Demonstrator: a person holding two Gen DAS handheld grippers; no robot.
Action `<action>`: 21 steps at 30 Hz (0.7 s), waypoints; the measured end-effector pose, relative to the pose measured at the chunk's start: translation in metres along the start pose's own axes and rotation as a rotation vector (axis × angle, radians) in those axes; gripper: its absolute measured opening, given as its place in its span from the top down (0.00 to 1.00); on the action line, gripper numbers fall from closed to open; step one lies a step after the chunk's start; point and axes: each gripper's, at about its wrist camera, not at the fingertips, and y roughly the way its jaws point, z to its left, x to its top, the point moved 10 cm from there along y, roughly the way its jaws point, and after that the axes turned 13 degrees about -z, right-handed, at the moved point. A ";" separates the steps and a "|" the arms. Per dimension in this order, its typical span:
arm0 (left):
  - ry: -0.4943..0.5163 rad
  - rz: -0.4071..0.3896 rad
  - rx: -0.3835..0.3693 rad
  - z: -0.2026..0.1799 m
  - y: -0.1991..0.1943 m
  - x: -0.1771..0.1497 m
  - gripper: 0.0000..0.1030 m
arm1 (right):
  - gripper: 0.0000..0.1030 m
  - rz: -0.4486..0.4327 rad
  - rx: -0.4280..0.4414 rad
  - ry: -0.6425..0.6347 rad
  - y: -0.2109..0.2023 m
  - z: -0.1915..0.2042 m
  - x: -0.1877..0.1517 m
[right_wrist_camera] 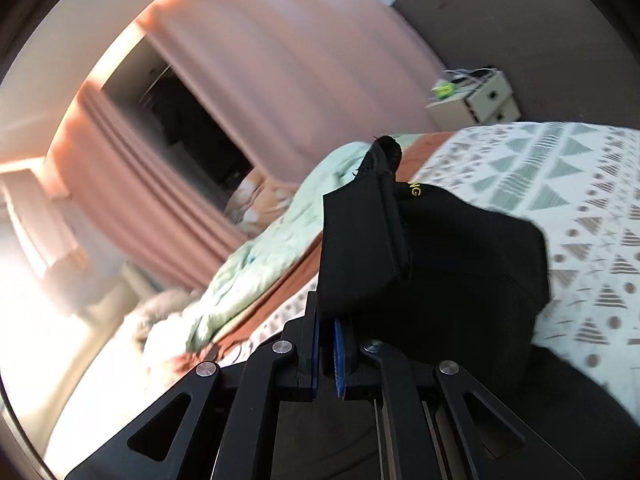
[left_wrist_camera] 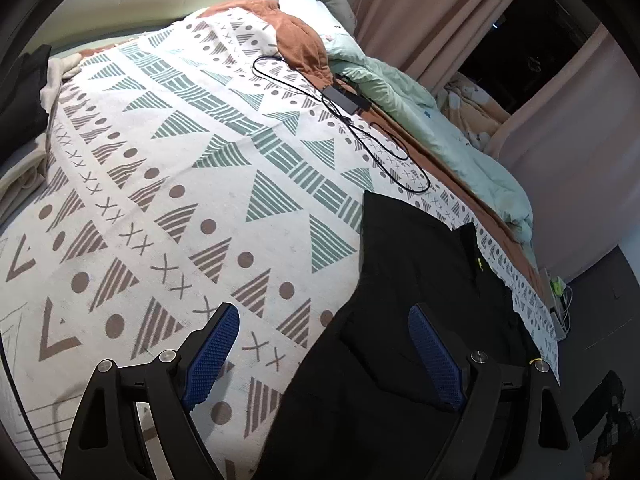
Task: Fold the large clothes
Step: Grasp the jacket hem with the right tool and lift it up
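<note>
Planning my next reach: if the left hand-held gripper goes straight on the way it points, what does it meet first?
Probably the patterned bedspread, right beside the edge of the black garment. The open left hand-held gripper straddles that edge, so depth is uncertain.

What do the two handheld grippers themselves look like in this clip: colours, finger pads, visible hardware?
Both the left gripper and right gripper have matte black frames with triangular cut-outs and round silver pivot bolts. The finger pads are blue with a fine gridded texture. No cables, markings or sleeves show.
</note>
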 end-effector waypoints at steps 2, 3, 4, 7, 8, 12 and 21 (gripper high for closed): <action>-0.007 -0.004 0.005 0.005 -0.001 0.004 0.15 | 0.93 0.016 0.022 -0.023 0.007 0.025 -0.010; -0.010 -0.004 0.006 0.007 -0.002 0.006 0.15 | 0.93 0.022 0.031 -0.031 0.012 0.030 -0.013; -0.015 -0.004 0.004 0.008 -0.002 0.007 0.15 | 0.93 0.030 0.043 -0.043 0.015 0.042 -0.019; -0.044 0.003 -0.004 0.011 -0.003 0.008 0.15 | 0.93 0.060 0.074 -0.068 0.027 0.069 -0.036; -0.054 0.007 -0.008 0.012 -0.003 0.008 0.15 | 0.93 0.071 0.083 -0.076 0.030 0.079 -0.042; -0.081 0.014 -0.025 0.013 -0.004 0.010 0.15 | 0.93 0.114 0.122 -0.125 0.039 0.121 -0.071; -0.169 0.008 -0.016 0.038 -0.007 0.022 0.15 | 0.93 0.241 0.171 -0.228 0.061 0.169 -0.156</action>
